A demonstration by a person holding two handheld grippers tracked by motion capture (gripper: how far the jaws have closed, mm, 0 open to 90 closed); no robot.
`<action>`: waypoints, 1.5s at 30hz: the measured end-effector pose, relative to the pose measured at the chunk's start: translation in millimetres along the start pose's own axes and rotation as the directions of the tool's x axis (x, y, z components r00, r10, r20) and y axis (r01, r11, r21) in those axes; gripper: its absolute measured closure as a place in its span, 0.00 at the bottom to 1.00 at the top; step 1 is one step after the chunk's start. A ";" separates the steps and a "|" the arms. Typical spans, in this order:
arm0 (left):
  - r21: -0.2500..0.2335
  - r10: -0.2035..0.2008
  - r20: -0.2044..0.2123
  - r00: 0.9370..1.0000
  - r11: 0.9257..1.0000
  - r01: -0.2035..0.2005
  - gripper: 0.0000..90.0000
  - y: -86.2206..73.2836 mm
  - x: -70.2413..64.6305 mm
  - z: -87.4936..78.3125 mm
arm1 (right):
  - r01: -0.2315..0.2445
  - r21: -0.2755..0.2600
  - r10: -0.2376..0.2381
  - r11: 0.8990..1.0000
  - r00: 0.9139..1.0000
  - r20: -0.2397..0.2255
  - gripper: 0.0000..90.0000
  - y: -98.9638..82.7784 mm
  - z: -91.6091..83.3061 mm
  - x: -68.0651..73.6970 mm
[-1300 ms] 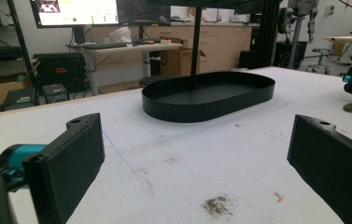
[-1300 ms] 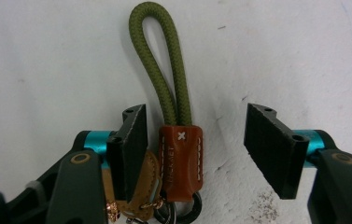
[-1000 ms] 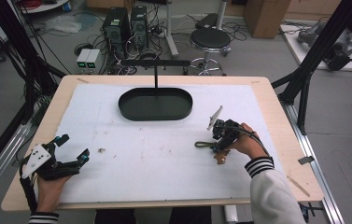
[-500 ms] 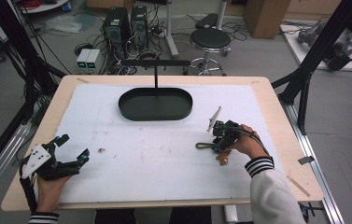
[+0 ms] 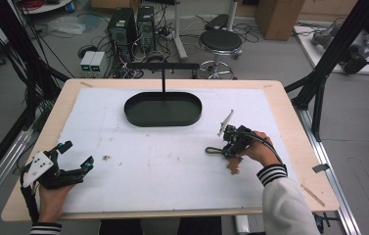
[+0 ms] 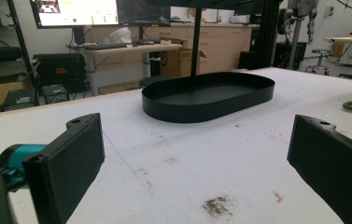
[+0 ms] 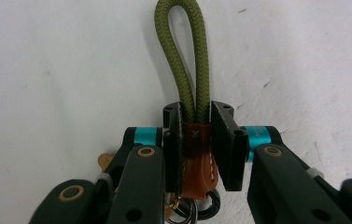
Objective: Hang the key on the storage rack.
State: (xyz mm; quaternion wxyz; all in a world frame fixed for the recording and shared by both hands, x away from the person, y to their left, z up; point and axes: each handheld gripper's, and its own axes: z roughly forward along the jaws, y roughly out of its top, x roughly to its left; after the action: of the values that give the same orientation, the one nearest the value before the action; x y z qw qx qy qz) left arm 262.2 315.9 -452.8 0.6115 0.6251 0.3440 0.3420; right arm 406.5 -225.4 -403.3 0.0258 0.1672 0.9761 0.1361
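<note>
A keychain with an olive-green cord loop [image 7: 188,56] and a brown leather tab [image 7: 197,158] sits between the jaws of my right gripper [image 7: 196,122], which is shut on the tab; metal rings hang below it. From above, the right gripper [image 5: 227,145] is at the table's right, with the cord loop [image 5: 213,151] lying on the white mat to its left. My left gripper [image 5: 77,156] rests near the front left corner, jaws wide open with nothing between them. Its black pads [image 6: 68,165] frame bare mat in the left gripper view.
A black oval tray [image 5: 163,109] with an upright T-shaped stand [image 5: 163,73] sits at the back centre of the white mat [image 5: 162,166]. Small dirt marks [image 5: 106,157] dot the mat near the left gripper. A stool and computers stand beyond the table.
The right gripper with the keychain has shifted very slightly; the left gripper has stayed where it was, still open.
</note>
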 end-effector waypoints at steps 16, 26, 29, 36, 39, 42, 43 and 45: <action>0.000 0.001 -0.001 1.000 1.000 -0.001 0.05 0.0 -0.1 0.0 | -0.120 -0.350 0.124 0.929 0.992 -0.012 0.83 3.2 -29.2 -1.3; -0.001 -0.001 -0.002 1.000 1.000 0.001 0.05 0.0 -0.2 0.2 | -0.174 -0.510 0.210 0.842 0.978 0.012 0.83 23.0 -42.8 4.0; 0.000 -0.001 -0.001 1.000 1.000 0.001 0.05 0.0 0.0 0.2 | -0.179 -0.557 0.233 0.811 0.972 0.026 0.83 30.6 -44.1 4.8; -0.001 -0.003 -0.001 1.000 1.000 0.003 0.05 0.0 -0.1 0.3 | -0.182 -0.662 0.309 0.727 0.948 0.079 0.83 42.9 -47.6 5.6; -0.001 -0.003 -0.001 1.000 1.000 0.003 0.05 0.0 -0.1 0.3 | -0.181 -0.683 0.343 0.708 0.933 0.108 0.83 46.5 -50.3 5.1; 0.000 0.000 -0.001 1.000 1.000 0.000 0.05 0.0 -0.1 0.0 | -0.174 -0.713 0.377 0.679 0.916 0.135 0.83 50.9 -55.3 4.0; -0.002 -0.001 0.000 1.000 1.000 0.001 0.05 0.0 -0.3 0.1 | -0.171 -0.722 0.388 0.670 0.910 0.144 0.83 52.6 -56.8 3.3; -0.001 -0.001 0.000 1.000 1.000 0.001 0.05 0.0 0.0 0.0 | -0.172 -0.743 0.412 0.647 0.899 0.151 0.83 55.9 -58.9 1.6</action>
State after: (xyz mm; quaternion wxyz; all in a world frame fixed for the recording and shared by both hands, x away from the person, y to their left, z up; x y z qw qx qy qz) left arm 262.2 315.9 -452.8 0.6118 0.6247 0.3443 0.3419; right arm 417.2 -189.3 -331.3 0.2169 0.3198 0.7889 0.4779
